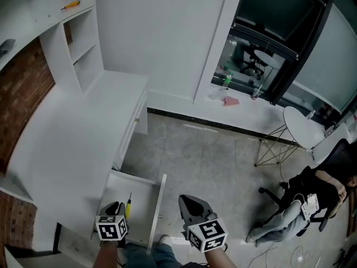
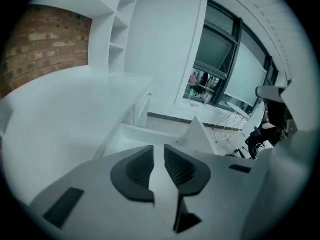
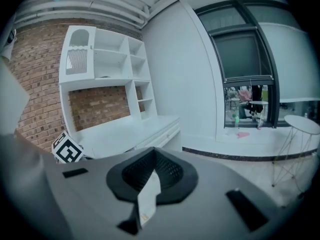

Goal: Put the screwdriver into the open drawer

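Observation:
A yellow-handled screwdriver (image 1: 128, 207) lies inside the open white drawer (image 1: 158, 204) below the desk, its thin shaft pointing away from me. My left gripper (image 1: 115, 207) hovers just left of it, over the drawer's near end. Its jaws stand a narrow gap apart with nothing between them (image 2: 159, 150), and the drawer (image 2: 131, 130) shows beyond them. My right gripper (image 1: 193, 202) hangs to the right of the drawer, over the floor. Its jaws meet at the tips and hold nothing (image 3: 152, 154).
The white desk (image 1: 72, 138) runs along the brick wall, with shelves at its far end; a second orange-handled tool (image 1: 70, 5) lies on the top shelf. A person (image 1: 312, 197) sits in a black chair at right, near a white wire-leg chair (image 1: 301, 128).

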Motion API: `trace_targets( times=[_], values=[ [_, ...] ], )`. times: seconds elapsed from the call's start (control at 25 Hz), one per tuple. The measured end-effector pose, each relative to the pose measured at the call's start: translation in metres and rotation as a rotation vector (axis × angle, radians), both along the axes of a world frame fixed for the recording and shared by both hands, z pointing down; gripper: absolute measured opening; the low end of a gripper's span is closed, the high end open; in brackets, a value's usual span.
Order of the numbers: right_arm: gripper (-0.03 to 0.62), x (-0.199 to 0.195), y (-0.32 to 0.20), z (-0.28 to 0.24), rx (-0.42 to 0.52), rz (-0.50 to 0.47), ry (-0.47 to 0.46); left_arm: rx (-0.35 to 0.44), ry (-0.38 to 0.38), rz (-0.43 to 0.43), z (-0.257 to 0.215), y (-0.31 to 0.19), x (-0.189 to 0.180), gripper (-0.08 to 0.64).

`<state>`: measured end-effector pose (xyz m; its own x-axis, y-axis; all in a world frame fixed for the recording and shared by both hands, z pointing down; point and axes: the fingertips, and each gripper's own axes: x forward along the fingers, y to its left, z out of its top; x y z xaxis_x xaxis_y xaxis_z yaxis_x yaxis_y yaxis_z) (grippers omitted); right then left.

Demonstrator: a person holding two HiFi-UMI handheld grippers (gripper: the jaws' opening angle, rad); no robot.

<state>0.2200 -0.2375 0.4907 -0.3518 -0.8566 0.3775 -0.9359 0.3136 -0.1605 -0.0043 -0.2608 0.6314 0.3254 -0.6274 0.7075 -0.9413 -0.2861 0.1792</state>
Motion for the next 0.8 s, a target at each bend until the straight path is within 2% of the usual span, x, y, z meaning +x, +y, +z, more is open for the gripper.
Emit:
trace_targets(
  times=[0.08, 0.4, 0.56, 0.8],
  values=[
    [0.011, -0.001, 0.002, -0.013, 0.026, -0.016, 0.002, 0.072, 0.009, -0.024, -0.024, 0.002, -0.003, 0.021],
    [0.009, -0.006, 0.018, -0.064, 0.143, -0.072, 0.022, 0.346, 0.012, -0.053, -0.120, 0.011, -0.020, 0.013],
    [0.009, -0.010, 0.022, -0.089, 0.234, -0.064, 0.080, 0.481, 0.010, -0.014, -0.166, 0.013, -0.026, 0.012],
    [0.009, -0.032, 0.038, -0.125, 0.323, -0.032, 0.131, 0.669, 0.015, 0.064, -0.239, 0.022, -0.041, 0.012]
  ],
)
